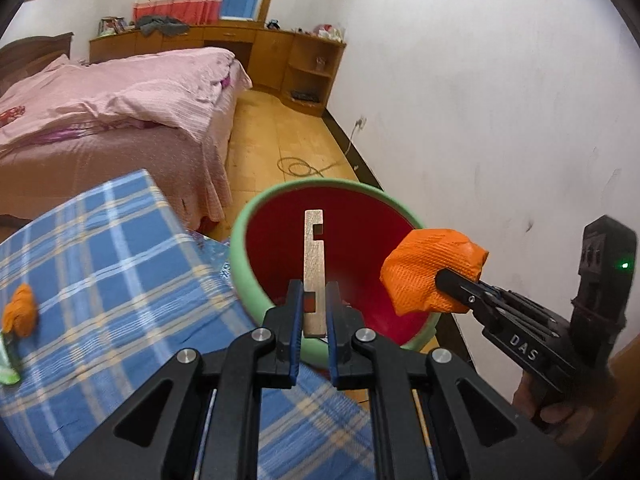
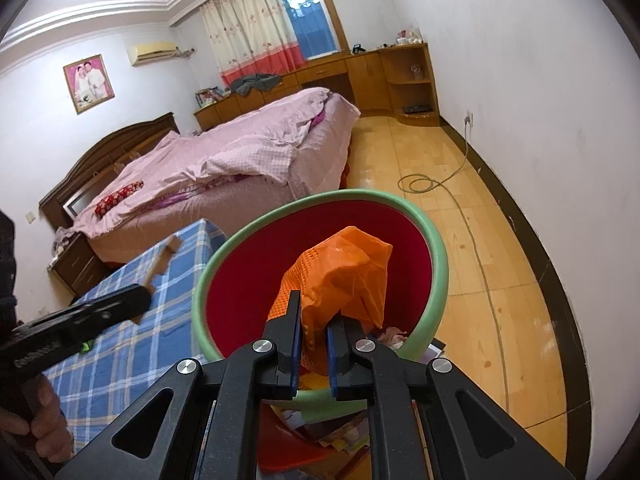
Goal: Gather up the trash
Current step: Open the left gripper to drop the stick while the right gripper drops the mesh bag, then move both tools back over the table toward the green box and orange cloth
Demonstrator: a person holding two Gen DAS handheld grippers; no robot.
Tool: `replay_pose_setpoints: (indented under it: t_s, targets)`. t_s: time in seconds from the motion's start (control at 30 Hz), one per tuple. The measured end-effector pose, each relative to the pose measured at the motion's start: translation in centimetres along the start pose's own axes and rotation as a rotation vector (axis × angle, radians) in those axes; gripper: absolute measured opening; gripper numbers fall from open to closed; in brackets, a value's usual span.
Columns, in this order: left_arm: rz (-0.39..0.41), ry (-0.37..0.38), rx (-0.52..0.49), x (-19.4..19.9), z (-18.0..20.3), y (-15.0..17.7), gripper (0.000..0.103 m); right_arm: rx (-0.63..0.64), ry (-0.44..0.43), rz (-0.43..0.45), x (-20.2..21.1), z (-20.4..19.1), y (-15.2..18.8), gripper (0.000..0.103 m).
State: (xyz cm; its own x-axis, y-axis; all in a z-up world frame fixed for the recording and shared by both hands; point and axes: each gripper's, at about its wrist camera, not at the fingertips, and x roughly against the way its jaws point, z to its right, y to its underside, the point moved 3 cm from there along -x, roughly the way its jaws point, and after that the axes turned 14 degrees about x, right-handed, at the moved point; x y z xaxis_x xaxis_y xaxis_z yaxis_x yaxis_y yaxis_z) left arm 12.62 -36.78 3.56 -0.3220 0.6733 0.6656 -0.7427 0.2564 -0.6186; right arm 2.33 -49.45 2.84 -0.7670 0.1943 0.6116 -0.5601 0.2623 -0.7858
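A red bin with a green rim [image 1: 240, 240] stands beside the table; it also shows in the right wrist view [image 2: 440, 264]. My left gripper [image 1: 314, 292] is shut on a flat notched wooden piece [image 1: 314, 256] and holds it upright over the bin's mouth. My right gripper [image 2: 314, 320] is shut on a crumpled orange wrapper [image 2: 344, 276] above the bin; in the left wrist view it [image 1: 444, 276] comes in from the right with the wrapper [image 1: 424, 272] over the bin's right rim. Another orange scrap [image 1: 20, 312] lies on the tablecloth at the far left.
The blue checked tablecloth [image 1: 112, 264] covers the table left of the bin. A green item [image 1: 6, 364] lies at its left edge. A pink bed [image 2: 240, 160] stands behind. A cable [image 2: 420, 184] loops on the wooden floor. Papers [image 2: 344, 432] lie under the bin.
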Motion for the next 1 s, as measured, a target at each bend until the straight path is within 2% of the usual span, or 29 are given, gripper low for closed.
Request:
replay_pose_setpoints:
  t_s: [0.17, 0.2, 0.23, 0.3, 0.37, 0.5, 0.9, 1.0]
  targets:
    - [-0.016, 0.012, -0.021, -1.8, 1.1, 0.0, 0.009, -0.005, -0.008, -0.002, -0.5, 0.7, 0.1, 0.013]
    - [-0.021, 0.012, -0.025, -2.0, 1.2, 0.0, 0.013, -0.005, -0.009, 0.001, -0.5, 0.9, 0.1, 0.017]
    - [-0.026, 0.007, -0.031, -2.2, 1.3, 0.0, 0.021, -0.007, -0.014, 0.005, -0.6, 0.9, 0.2, 0.024]
    - [-0.022, -0.012, -0.041, -2.3, 1.4, 0.0, 0.028, -0.013, -0.015, 0.007, -0.6, 0.8, 0.3, 0.028]
    - [-0.016, -0.018, -0.04, -1.9, 1.5, 0.1, 0.029, -0.017, -0.011, 0.0, -0.7, 0.7, 0.4, 0.029]
    - [-0.015, -0.015, -0.013, -1.3, 0.6, 0.1, 0.029, -0.025, -0.011, 0.008, -0.4, 0.8, 0.2, 0.041]
    - [0.012, -0.084, 0.078, 2.7, -4.1, 0.8, 0.031, -0.034, -0.059, 0.011, 1.3, -1.9, 0.2, 0.046]
    - [0.029, -0.109, 0.107, 4.2, -5.5, 1.0, 0.036, -0.031, -0.078, 0.008, 1.5, -2.9, 0.1, 0.046]
